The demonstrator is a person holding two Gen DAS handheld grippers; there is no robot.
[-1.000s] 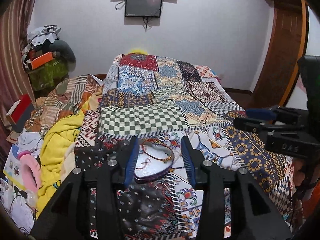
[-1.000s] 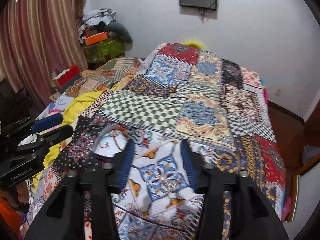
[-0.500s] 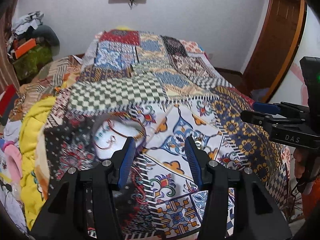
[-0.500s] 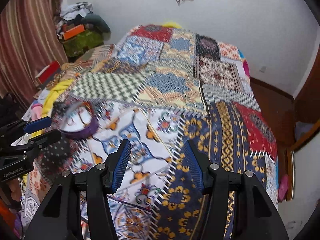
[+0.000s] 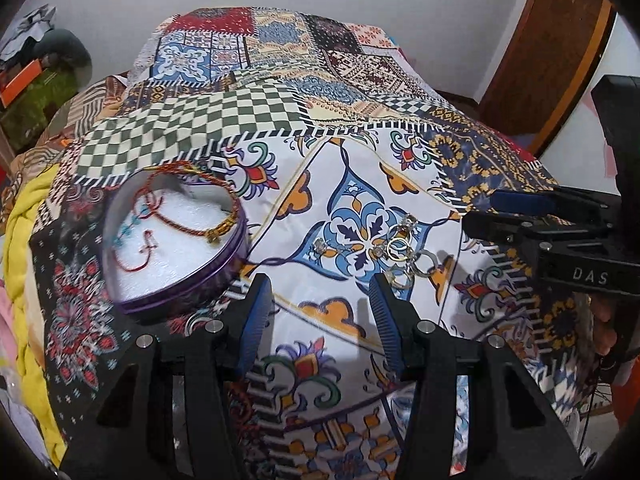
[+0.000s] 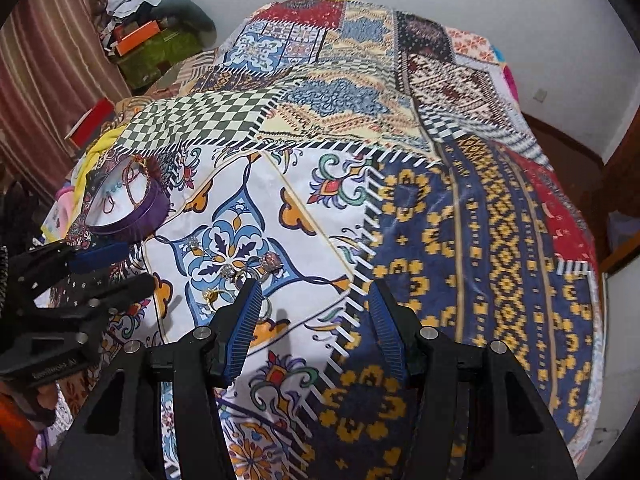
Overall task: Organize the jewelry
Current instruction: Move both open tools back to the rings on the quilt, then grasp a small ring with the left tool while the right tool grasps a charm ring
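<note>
Where the patchwork bedspread (image 5: 256,112) covers the whole bed, we see it as the broad ground under everything, its white floral panel nearest both cameras. On its left part in the left wrist view sits the heart-shaped purple tin (image 5: 176,240), open at the top, with white padding inside; it appears again far left in the right wrist view (image 6: 124,208). Across the padding lies a red-and-gold braided bracelet (image 5: 188,204), partly draped over the tin's far rim, and thinner red and turquoise cords (image 5: 134,240) lie beside it.

We hold the left gripper (image 5: 318,304) low above the white panel, its blue-padded jaws spread wide with nothing between them, the tin just to its left. The right gripper (image 6: 314,308) likewise stands wide apart and empty, over the seam where the white panel meets the navy-and-yellow patch.

Smallest of all, a cluster of rings (image 5: 400,248) lies loose on the blue flower motif, well apart from the tin; a few carry stones. In the right wrist view the rings (image 6: 236,276) lie just beyond the right gripper's left fingertip.
</note>
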